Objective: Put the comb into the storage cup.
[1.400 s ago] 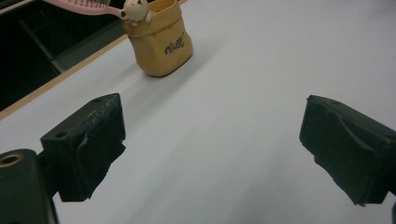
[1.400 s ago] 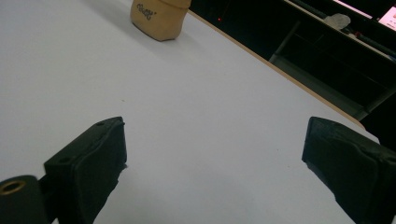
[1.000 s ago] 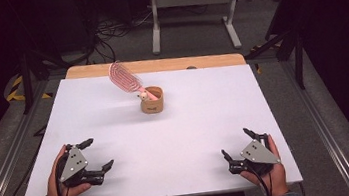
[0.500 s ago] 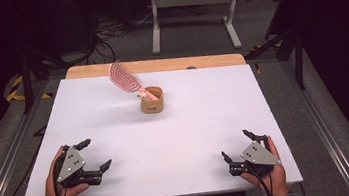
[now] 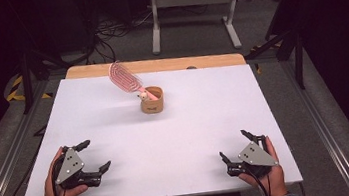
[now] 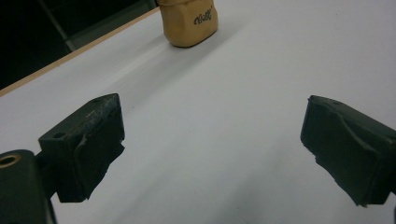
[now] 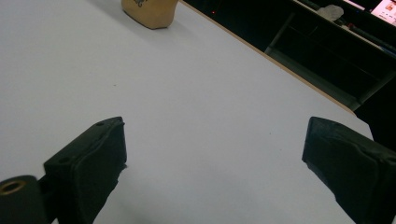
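High view: the left gripper [image 5: 93, 156] and right gripper [image 5: 235, 146] rest at the near edge of the white table [image 5: 206, 124], fingers spread wide and empty. Neither has shifted noticeably over the last second, so the work appears not yet begun. Well ahead of both, between them, stands a tan cup [image 5: 152, 100] holding a pink hairbrush [image 5: 126, 78] that leans up and to the left.

Left gripper view: the cup [image 6: 189, 21], rounded, with dark lettering, lies far beyond the open fingers [image 6: 88, 140].

Right gripper view: the cup [image 7: 149, 11] sits far ahead, left of the open fingers [image 7: 93, 154].
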